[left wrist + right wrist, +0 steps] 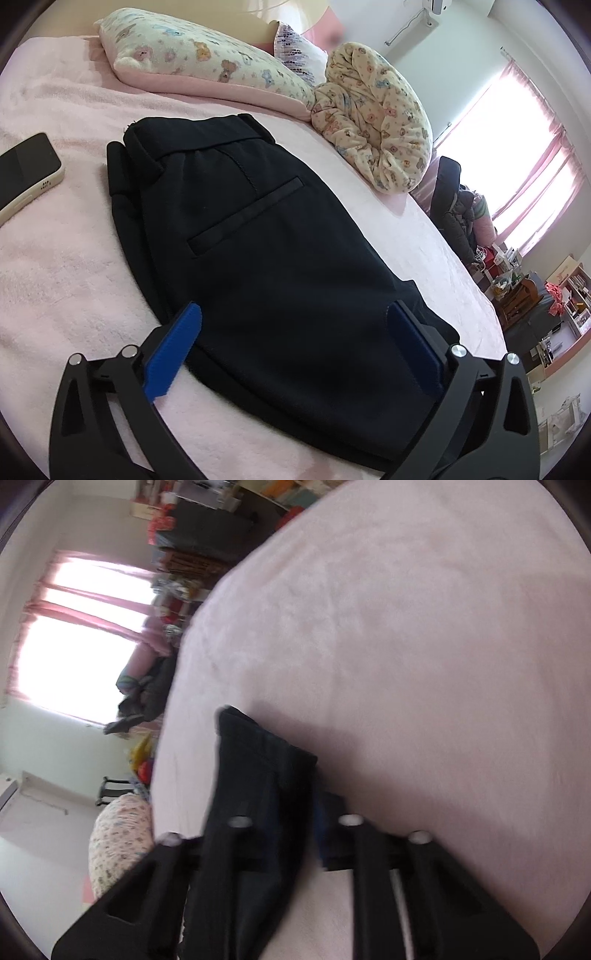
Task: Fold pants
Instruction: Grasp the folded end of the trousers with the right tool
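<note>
Two grippers in view, one per wrist camera. Black pants (266, 236) lie on a pink blanket (62, 266) covering the bed, folded into a compact stack, waistband end away from the left camera, a back welt pocket (245, 218) facing up.

Left gripper (295, 343): jaws spread wide, straddling the near end of the folded stack. Blue pads (173, 354) visible on both fingers; the left pad sits at the stack's left edge, the right pad lies over the fabric near the right edge. Nothing is pinched between them.

Right gripper (295, 812): picture blurred. Jaws drawn close together with a hanging fold of the same black fabric (258, 797) between them; the cloth rises ahead of the fingers to a cuff-like end and drapes back down past the left finger. The fingers appear to pinch it.

Surroundings, left view: a phone (26, 173) screen-up on the blanket, left of the pants and apart from them. A bear-print pillow (207, 70) and a bunched bear-print quilt (376, 125) lie beyond the waistband end. A window with pink curtains (532, 177) at right, cluttered shelves (554, 295) below it.
</note>
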